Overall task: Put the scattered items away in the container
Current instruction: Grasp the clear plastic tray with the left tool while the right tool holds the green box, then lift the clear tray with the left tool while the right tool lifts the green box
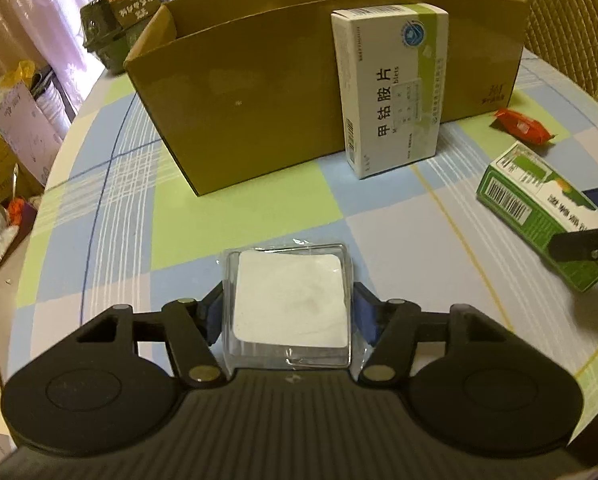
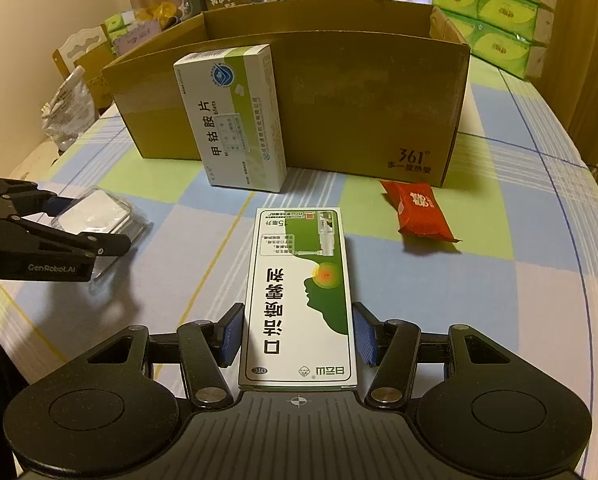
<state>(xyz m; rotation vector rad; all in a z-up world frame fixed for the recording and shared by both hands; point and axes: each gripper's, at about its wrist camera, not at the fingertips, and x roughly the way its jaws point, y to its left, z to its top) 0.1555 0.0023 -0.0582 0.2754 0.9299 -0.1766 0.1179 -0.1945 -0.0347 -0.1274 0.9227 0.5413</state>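
Cardboard box (image 2: 339,92), glossy green carton (image 2: 299,300), clear square pack (image 1: 289,300)

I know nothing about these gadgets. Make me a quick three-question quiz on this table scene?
1. True or false: the white medicine box stands upright against the cardboard box.
2. What lies between the left gripper fingers: A) clear plastic case, B) red packet, C) tissue pack?
3. Fill in: the right gripper straddles the ___ and white spray box.

Key: 1 true; 2 A; 3 green.
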